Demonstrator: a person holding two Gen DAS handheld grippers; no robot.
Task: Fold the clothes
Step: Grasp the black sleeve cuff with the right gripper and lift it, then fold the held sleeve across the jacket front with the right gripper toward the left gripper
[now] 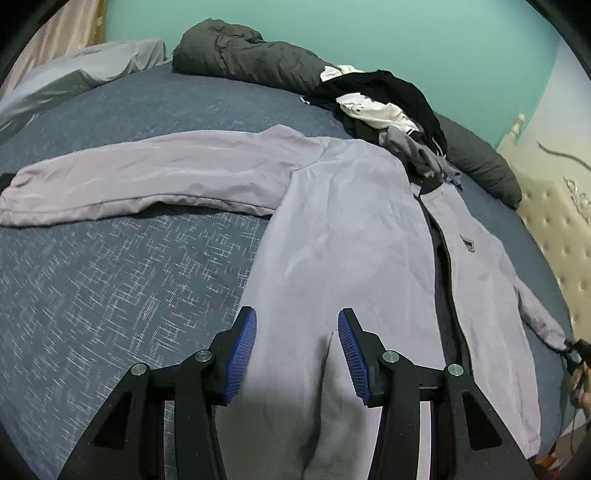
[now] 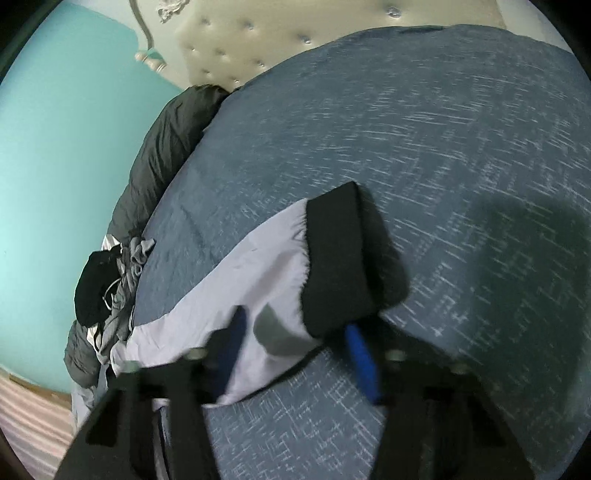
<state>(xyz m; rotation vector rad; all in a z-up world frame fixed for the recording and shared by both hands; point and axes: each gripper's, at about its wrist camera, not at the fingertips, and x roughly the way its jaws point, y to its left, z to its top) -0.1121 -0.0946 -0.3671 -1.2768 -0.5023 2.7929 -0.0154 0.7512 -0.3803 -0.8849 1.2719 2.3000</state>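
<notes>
I see the grey jacket (image 1: 343, 229) spread front-up across the middle of the left wrist view, on the blue bedspread (image 1: 110, 295). One sleeve (image 1: 140, 181) runs out to the left edge of the frame, the other trails down to the lower right. Its dark zip line runs down the right of centre, with a small dark badge beside it.

At the upper right of that view a heap of clothes (image 1: 384, 107), black, white and grey, lies just past the jacket's collar and touches it. Behind it a dark grey quilt (image 1: 251, 59) is bunched along the teal wall (image 1: 406, 33), and a cream tufted headboard (image 1: 561, 206) fills the right edge. A pale pillow (image 1: 85, 70) sits at the upper left.

The jacket cloth looks thin, smooth and lightly creased; the bedspread is coarse with white flecks.

My left gripper (image 1: 297, 350) stands partly open, blue ribbed pads apart, with the jacket's hem between them; neither pad visibly presses it.

In the right wrist view, my right gripper (image 2: 295, 350) is blurred. The sleeve end with its black cuff (image 2: 336, 258) lies between the fingers at centre frame, but I cannot tell whether they grip it.
</notes>
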